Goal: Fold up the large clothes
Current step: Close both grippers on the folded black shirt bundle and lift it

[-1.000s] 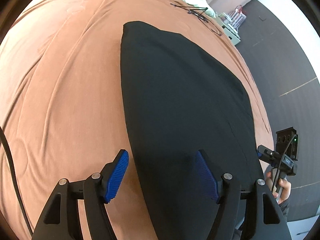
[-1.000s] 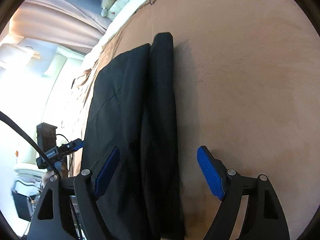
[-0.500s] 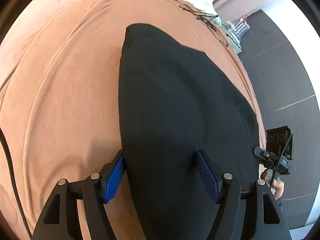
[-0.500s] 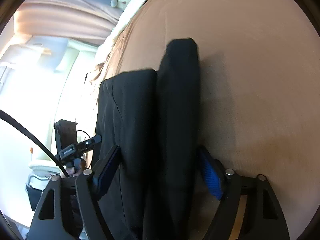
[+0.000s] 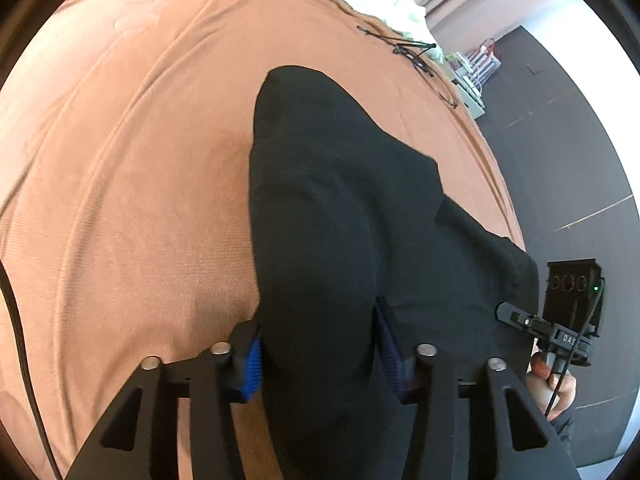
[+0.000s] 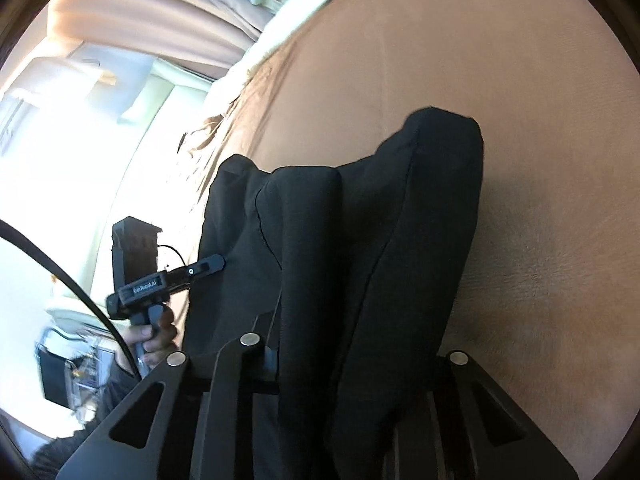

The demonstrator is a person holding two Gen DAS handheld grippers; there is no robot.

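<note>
Closing now on the black garment [image 5: 340, 240], both once-wide grippers: left gripper [image 5: 320, 356] pinching its edge; right gripper [image 6: 352, 364] bunching folds, pads hidden; dark floor [image 5: 560, 140] only in left view.

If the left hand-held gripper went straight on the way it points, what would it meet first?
Black garment, already bunched between the closing jaws of the left hand-held gripper; past it probably the brown bedspread.

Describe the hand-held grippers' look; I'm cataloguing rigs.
The left hand-held gripper has black angular fingers with silver bolts and ribbed blue pads. The right hand-held gripper shares that black frame. Each carries a boxy black module, white lettering and a thin black cable.
</note>
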